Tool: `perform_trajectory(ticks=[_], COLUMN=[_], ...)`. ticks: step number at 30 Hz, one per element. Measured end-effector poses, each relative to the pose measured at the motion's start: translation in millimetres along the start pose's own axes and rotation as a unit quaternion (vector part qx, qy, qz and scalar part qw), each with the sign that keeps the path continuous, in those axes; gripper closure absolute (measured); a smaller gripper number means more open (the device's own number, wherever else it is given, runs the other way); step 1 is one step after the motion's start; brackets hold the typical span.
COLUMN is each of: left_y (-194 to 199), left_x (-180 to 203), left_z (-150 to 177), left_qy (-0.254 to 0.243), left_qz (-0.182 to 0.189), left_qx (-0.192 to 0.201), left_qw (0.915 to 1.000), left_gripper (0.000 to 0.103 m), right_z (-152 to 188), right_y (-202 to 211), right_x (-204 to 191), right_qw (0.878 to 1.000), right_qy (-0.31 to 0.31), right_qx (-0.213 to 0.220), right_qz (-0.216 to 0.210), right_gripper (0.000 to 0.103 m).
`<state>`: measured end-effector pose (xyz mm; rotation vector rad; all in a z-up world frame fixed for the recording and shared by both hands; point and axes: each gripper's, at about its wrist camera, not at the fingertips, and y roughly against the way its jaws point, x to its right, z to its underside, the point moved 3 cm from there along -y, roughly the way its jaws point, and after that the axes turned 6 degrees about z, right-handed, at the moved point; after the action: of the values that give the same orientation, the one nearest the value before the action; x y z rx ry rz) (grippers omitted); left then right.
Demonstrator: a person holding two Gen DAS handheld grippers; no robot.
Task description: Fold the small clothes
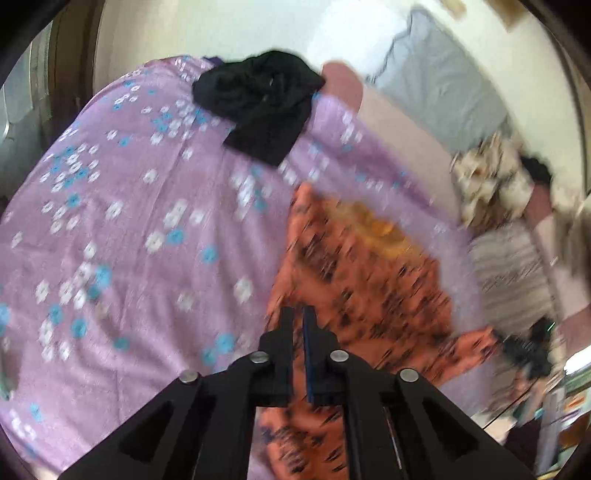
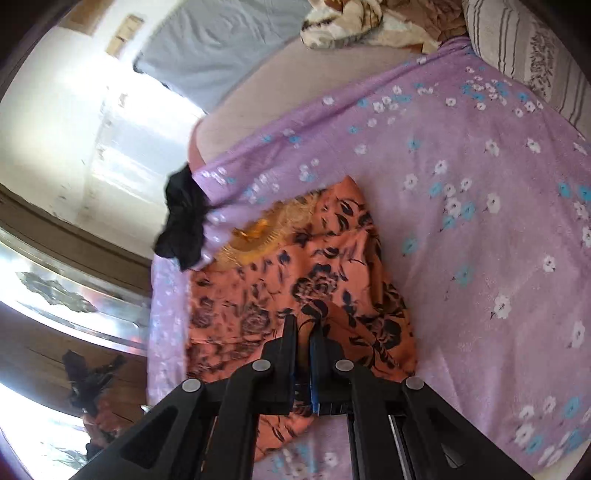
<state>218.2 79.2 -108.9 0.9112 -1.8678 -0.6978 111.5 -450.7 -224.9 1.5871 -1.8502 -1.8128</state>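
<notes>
Left wrist view: the left gripper (image 1: pixel 298 317) is seen with its fingers drawn together on an edge of the orange flowered garment (image 1: pixel 362 280), which is lifted at that edge and trails down toward the lilac flowered bedspread (image 1: pixel 122 229). The picture is blurred, so the exact pinch point cannot be made out. In the right wrist view the right gripper (image 2: pixel 303 326) is likewise clamped on a fold of the same garment (image 2: pixel 280 280), cloth being visible between its two fingers. The garment is spread near the middle of the bedspread (image 2: pixel 480 229), its yellow embroidered neckline turned toward the bed's far edge, where a crumpled black garment (image 2: pixel 183 221) lies; that black garment (image 1: pixel 258 99) is well apart from both grippers. A striped pillow (image 2: pixel 517 51) and a brown and cream blanket (image 2: pixel 354 26) are set at the head of the bed.

The step in hand is judged to be a fold of the orange garment, with one edge raised by both grippers together. For the next move, the held edge would need to be carried over evenly toward the opposite edge, kept taut between the two grips so no slack bunches, then laid flat before the fingers are released
</notes>
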Motion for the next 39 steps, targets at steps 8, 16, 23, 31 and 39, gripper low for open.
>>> perform_trajectory(ticks=[8,16,23,31,39], left_y=[-22,-58,-66,-51,-68], left_x=[-6,21,35,41,43], left_z=[132,191,195,202,202], left_qy=[0.034,0.057,0.037,0.019,0.029], left_qz=[-0.038,-0.066,-0.074,-0.042,-0.033], left_qx=[-0.048,-0.069,-0.055,-0.025,-0.040], left_qw=[0.9975,0.9938,0.9951,0.9986,0.9982], left_gripper=[0.057,0.036,0.097,0.088,0.082], right_z=[57,91,95,102,101], right_y=[-21,-10,-6,-4,-16], right_x=[53,61,57,62,79], right_qw=[0.999,0.999,0.999,0.999,0.996], right_qy=[-0.011,-0.019,-0.020,-0.028,-0.061], right_qx=[-0.028,-0.032,-0.037,-0.035,-0.051], right_qz=[0.028,0.009,0.013,0.022,0.028], right_gripper=[0.097,0.097,0.097,0.097,0.093])
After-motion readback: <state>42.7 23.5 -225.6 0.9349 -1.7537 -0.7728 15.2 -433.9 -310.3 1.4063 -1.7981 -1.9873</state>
